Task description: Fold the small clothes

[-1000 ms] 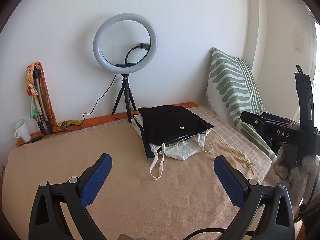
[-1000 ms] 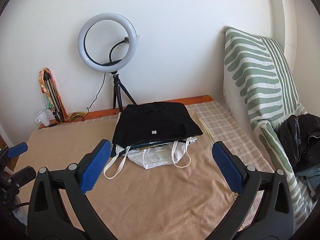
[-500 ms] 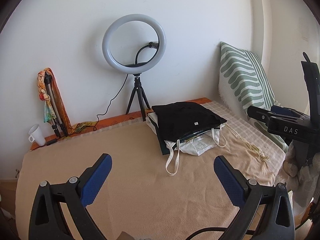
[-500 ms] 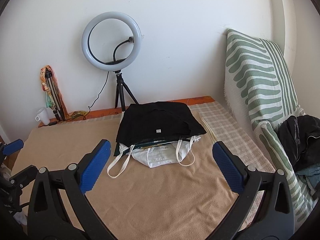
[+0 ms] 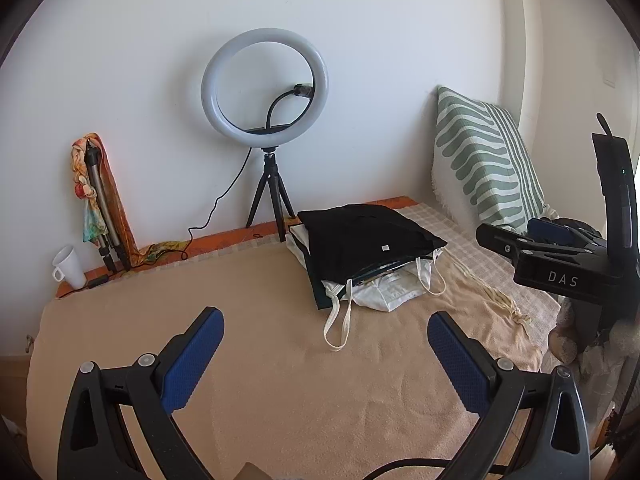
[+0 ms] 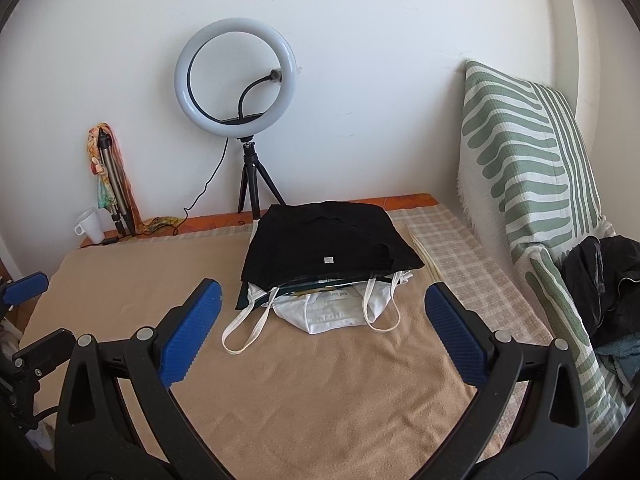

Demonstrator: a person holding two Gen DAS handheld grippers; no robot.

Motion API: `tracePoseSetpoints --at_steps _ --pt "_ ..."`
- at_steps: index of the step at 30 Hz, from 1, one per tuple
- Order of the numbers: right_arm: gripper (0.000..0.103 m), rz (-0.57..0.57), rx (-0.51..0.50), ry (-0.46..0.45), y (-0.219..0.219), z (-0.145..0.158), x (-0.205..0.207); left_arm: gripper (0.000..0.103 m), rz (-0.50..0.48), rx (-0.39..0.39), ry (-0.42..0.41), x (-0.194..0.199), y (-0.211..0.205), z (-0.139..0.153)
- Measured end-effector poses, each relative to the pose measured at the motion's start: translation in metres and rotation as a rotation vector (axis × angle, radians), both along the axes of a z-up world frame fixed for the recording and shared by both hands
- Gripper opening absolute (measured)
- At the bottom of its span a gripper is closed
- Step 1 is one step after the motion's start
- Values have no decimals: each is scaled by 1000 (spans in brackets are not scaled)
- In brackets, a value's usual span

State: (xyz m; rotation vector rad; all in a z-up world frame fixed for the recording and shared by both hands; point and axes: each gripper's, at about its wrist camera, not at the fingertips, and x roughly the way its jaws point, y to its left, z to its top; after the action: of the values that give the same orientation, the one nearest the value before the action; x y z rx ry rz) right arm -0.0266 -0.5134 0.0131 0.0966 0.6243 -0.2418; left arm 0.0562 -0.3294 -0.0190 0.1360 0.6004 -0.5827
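Observation:
A stack of folded clothes (image 5: 368,240) lies on the beige blanket (image 5: 280,360), black garment on top, a white strapped piece (image 5: 384,292) at the bottom. It also shows in the right wrist view (image 6: 328,248). My left gripper (image 5: 324,356) is open and empty, above the blanket, short of the stack. My right gripper (image 6: 320,328) is open and empty, just in front of the stack. The right gripper's body shows at the right of the left wrist view (image 5: 560,256). A heap of dark clothes (image 6: 604,280) lies at the far right.
A ring light on a tripod (image 5: 266,128) stands against the wall behind the stack. A green striped pillow (image 6: 528,168) leans at the right. A white mug (image 5: 68,266) and a folded tripod with a scarf (image 5: 98,200) stand at the left wall.
Both grippers have drawn back and turned a little; the stack sits farther right in the left view. Both stay open and empty.

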Motion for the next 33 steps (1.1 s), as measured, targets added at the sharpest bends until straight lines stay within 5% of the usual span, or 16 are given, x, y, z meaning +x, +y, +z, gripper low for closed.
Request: tracePoseSetpoints --at_steps 33 --pt "103 -5 17 13 -3 -6 1 103 -9 -14 15 2 -3 -2"
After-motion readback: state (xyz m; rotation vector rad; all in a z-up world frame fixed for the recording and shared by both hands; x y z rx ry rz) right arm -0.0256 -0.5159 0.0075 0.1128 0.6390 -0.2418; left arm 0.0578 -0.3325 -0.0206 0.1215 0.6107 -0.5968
